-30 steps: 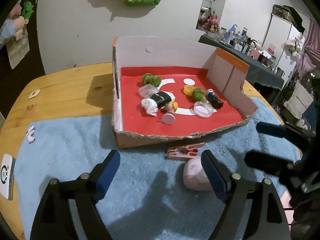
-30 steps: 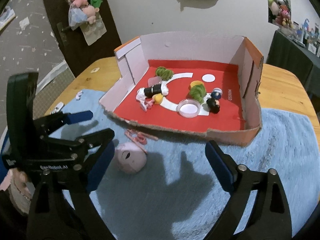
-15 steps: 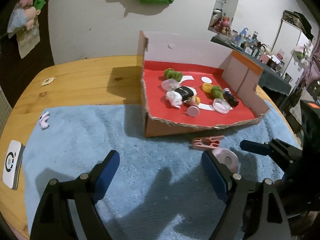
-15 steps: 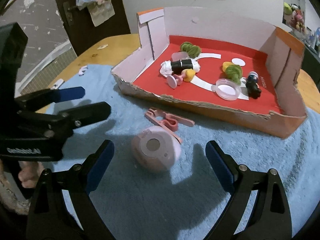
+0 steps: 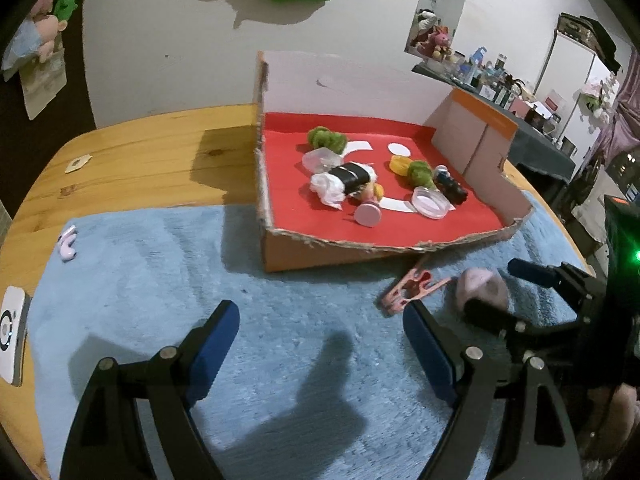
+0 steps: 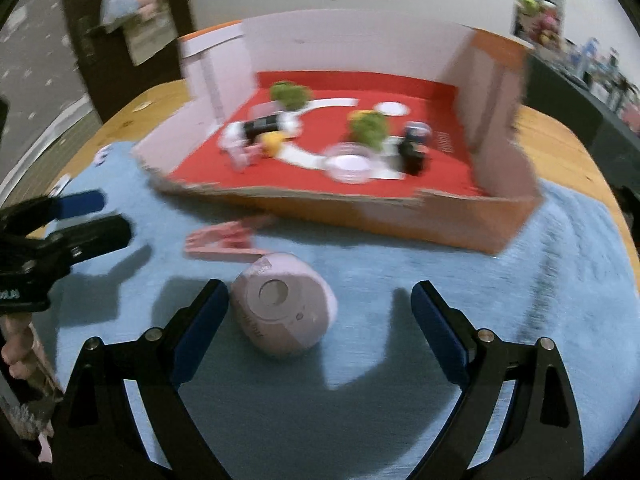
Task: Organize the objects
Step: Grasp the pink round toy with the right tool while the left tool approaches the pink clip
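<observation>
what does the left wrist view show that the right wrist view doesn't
Only the left wrist view: the left gripper with open jaws over bare blue mat, and a white device at the table edge.

Only the right wrist view: the pink round object's face with its centre hole, lying between the open fingers of the right gripper.

Both: the cardboard box, the pink clothespin and the mat.

Both wrist views look steeply down, sharing the box (image 5: 360, 248).
</observation>
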